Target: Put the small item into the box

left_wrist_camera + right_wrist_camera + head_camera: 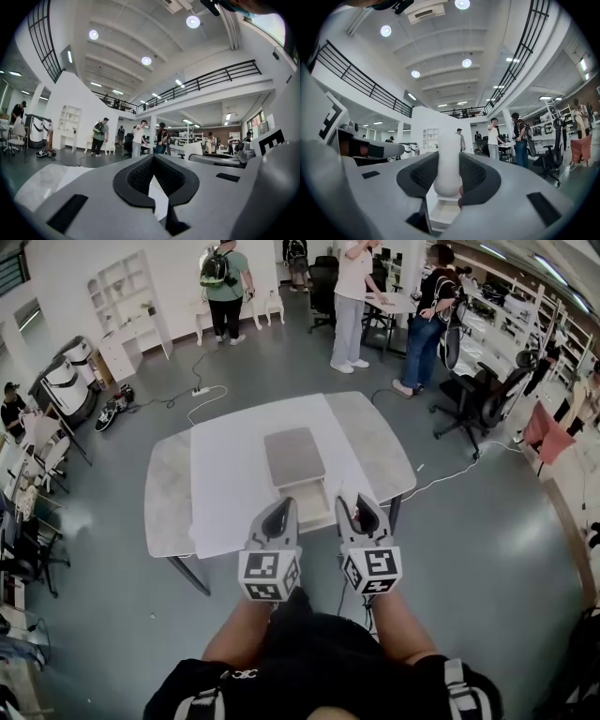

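Observation:
My right gripper (447, 160) is shut on a small white rounded cylinder (448, 152), held upright between the dark pads. Below it in the right gripper view lies the open pale box (444, 200). From the head view this box (315, 512) sits on the table's near edge, its grey lid (293, 456) folded back behind it. The right gripper (360, 502) hovers at the box's right side and the left gripper (282, 505) at its left side. In the left gripper view the left gripper (153, 158) has its tips together with nothing between them.
A white sheet (225, 474) covers most of the grey table (169, 493). Several people (352, 296) stand at the far side of the room, with office chairs (478, 399) to the right and a cable (202, 395) on the floor beyond the table.

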`<state>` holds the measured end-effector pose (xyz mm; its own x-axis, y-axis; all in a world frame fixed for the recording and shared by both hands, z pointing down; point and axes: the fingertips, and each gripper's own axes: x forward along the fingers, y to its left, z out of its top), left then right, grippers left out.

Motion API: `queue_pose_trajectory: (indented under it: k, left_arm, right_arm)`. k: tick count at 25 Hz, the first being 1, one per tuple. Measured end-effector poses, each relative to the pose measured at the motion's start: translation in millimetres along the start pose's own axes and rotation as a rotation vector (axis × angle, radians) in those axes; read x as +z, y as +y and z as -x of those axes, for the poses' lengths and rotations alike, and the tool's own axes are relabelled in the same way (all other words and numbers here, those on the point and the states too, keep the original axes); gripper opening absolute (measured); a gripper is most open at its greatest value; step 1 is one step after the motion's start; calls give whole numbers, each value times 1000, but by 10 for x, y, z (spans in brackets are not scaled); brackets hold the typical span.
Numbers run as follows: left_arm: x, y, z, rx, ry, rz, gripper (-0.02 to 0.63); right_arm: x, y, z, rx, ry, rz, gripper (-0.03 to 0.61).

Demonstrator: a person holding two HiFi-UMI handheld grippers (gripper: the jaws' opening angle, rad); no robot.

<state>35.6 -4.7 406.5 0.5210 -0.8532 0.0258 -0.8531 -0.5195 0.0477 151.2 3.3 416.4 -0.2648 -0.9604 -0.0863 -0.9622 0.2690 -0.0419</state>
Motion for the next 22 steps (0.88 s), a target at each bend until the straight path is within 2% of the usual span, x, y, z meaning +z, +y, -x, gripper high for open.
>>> queue_pose_trajectory:
  k: [11, 22]
  left_arm:
    - [-46, 266, -377, 16, 15, 25, 12]
    - [65, 956, -1089, 24, 27, 38, 12]
  right_arm:
    - [-102, -90, -450, 23, 27, 2, 130]
    - [-129, -119, -1428, 42, 47, 23, 130]
